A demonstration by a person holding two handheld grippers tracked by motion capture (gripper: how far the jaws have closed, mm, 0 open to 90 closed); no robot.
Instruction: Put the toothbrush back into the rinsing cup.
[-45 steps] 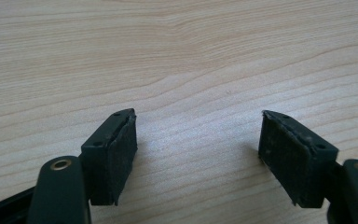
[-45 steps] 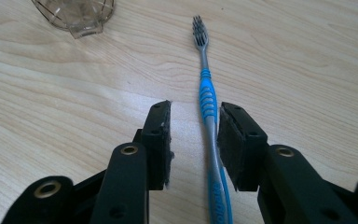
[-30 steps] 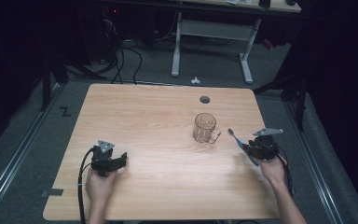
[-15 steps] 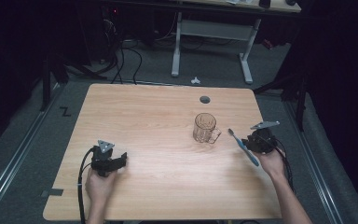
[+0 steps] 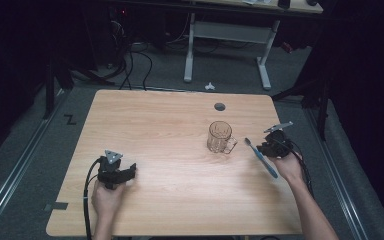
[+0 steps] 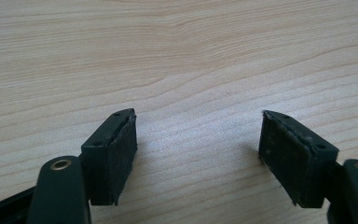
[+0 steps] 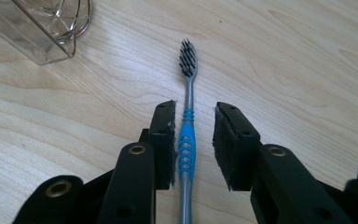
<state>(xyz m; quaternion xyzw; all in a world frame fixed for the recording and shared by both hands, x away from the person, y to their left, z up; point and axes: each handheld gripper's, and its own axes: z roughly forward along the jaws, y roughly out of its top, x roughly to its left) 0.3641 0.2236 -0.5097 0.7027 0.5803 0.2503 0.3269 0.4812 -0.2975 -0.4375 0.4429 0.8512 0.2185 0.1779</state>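
Note:
A blue and grey toothbrush (image 5: pixel 261 157) (image 7: pixel 186 140) lies on the wooden table (image 5: pixel 155 115), bristles pointing toward a clear glass mug (image 5: pixel 220 136) (image 7: pixel 42 28). My right gripper (image 5: pixel 266 149) (image 7: pixel 195 112) straddles the brush handle. Its jaws have just been closing; the handle lies close against one pad and a gap remains at the other. At the near left my left gripper (image 5: pixel 130 171) (image 6: pixel 198 135) rests on the table, open, with bare wood between its pads.
A round cable hole (image 5: pixel 220 106) sits in the tabletop behind the mug. The table's right edge (image 5: pixel 292 165) runs close beside my right hand. A white desk frame (image 5: pixel 225 35) and cables stand on the floor beyond the table.
My right gripper has shifted a little away from the near edge, along the toothbrush, and its jaws have narrowed around the handle. The toothbrush, the mug and the left gripper have stayed put.

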